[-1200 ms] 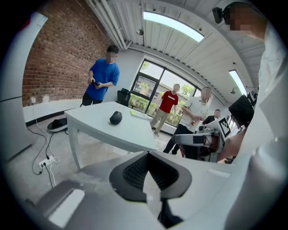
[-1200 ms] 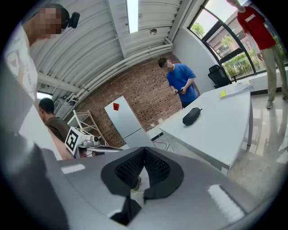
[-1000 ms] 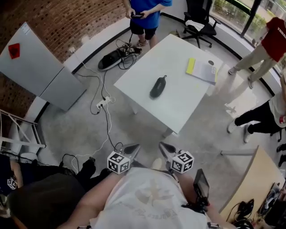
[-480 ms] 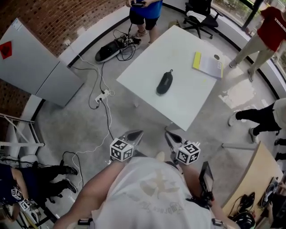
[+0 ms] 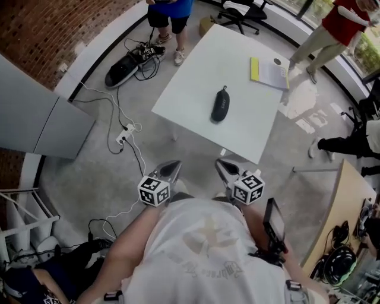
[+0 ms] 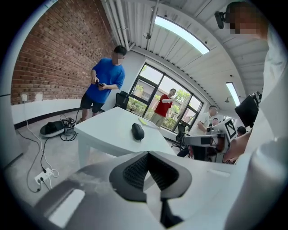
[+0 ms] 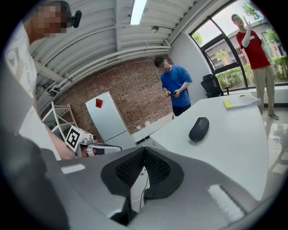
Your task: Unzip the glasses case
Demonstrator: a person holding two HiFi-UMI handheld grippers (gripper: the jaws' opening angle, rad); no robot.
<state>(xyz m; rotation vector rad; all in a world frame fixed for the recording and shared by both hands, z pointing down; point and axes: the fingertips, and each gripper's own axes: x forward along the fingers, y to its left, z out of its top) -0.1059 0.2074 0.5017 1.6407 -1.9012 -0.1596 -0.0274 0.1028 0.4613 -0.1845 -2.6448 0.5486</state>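
The black zipped glasses case [image 5: 220, 104] lies alone near the middle of the white table [image 5: 196, 89]. It also shows as the case [image 6: 137, 131] in the left gripper view and the case [image 7: 199, 129] in the right gripper view. My left gripper [image 5: 172, 169] and right gripper [image 5: 224, 168] are held side by side in front of my chest, over the floor and short of the table's near corner. Both point toward the table. Each one's jaws meet at the tips with nothing between them. The case is well out of reach of both.
A yellow-and-white notebook [image 5: 268, 72] lies at the table's far right corner. Cables and a power strip [image 5: 123, 136] run over the floor to the left. People stand beyond the table, one in blue [image 5: 169, 10] and one in red [image 5: 344, 18]. An office chair [image 5: 237, 12] stands behind.
I have walked closer to the table, so both grippers have come forward toward its near corner. Their jaws stay shut and empty. The case has not moved on the table.
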